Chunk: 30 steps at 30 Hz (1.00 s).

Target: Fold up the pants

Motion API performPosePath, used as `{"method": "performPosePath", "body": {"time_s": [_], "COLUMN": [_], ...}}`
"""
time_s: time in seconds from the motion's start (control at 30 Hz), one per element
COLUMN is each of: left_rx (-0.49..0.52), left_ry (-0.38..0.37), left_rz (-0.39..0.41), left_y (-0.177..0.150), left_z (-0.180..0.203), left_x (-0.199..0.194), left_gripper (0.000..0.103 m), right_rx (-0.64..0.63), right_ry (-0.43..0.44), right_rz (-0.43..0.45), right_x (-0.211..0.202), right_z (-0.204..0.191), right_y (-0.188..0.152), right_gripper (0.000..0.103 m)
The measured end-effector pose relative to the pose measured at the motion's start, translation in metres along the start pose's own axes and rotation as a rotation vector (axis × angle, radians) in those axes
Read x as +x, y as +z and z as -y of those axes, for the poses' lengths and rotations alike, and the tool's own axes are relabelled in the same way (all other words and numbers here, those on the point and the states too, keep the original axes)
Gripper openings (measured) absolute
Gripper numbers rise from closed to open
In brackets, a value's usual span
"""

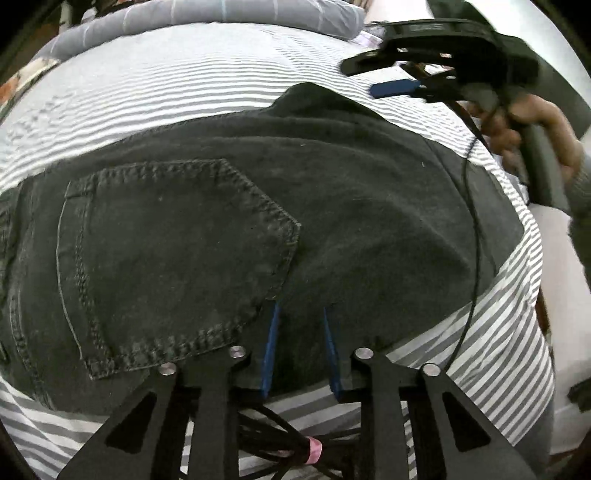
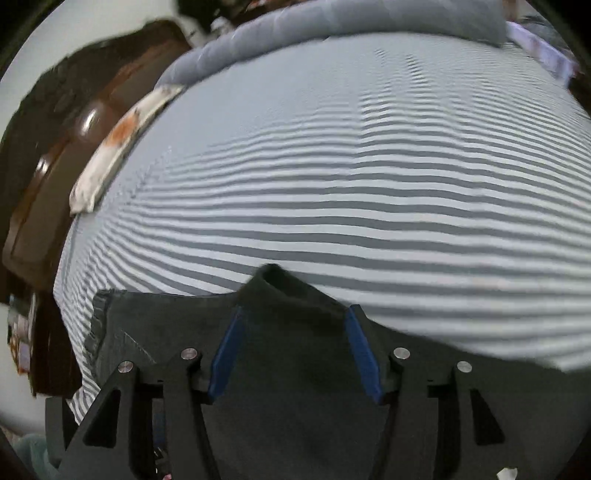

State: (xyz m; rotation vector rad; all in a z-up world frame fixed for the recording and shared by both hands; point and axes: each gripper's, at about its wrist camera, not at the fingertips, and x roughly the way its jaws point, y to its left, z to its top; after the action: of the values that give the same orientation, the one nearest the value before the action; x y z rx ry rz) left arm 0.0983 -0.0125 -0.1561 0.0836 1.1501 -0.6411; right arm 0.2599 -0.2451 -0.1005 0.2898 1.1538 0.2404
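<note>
Black pants (image 1: pixel 229 229), grey-striped sheet (image 2: pixel 332 192)

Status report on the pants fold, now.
Left hand-held gripper open, tips on the black pants. Right hand-held gripper open over a raised fold. Pants on striped bed sheet. Nothing in the way.

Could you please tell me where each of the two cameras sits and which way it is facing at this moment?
Left wrist: sits on the left gripper, low over the black pants, looking across the back pocket and striped bedsheet; the right gripper and the person's right hand show at upper right.
Right wrist: sits on the right gripper, raised over a peaked fold of the pants, looking across the bedsheet toward the grey duvet.
Shared: pants, bedsheet, duvet, right gripper.
</note>
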Motion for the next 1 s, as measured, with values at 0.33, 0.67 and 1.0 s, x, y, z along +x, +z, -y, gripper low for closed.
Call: {"method": "performPosePath", "body": {"time_s": [0.33, 0.67, 1.0], "left_rx": [0.008, -0.058, -0.035], "left_ry": [-0.004, 0.175, 0.261], "left_rz": [0.066, 0.162, 0.118], "left_y": [0.000, 0.030, 0.027], "left_z": [-0.002, -0.034, -0.042], "left_x": [-0.017, -0.026, -0.009], "left_gripper": [0.021, 0.048, 0.048], "right_rx": [-0.165, -0.094, -0.058], "right_ry": [0.020, 0.024, -0.031], "right_rz": [-0.150, -0.017, -0.009], "right_x": [0.058, 0.058, 0.065], "right_z": [-0.041, -0.030, -0.024], "right_y": [0.000, 0.015, 0.017], "right_gripper": [0.013, 0.004, 0.029]}}
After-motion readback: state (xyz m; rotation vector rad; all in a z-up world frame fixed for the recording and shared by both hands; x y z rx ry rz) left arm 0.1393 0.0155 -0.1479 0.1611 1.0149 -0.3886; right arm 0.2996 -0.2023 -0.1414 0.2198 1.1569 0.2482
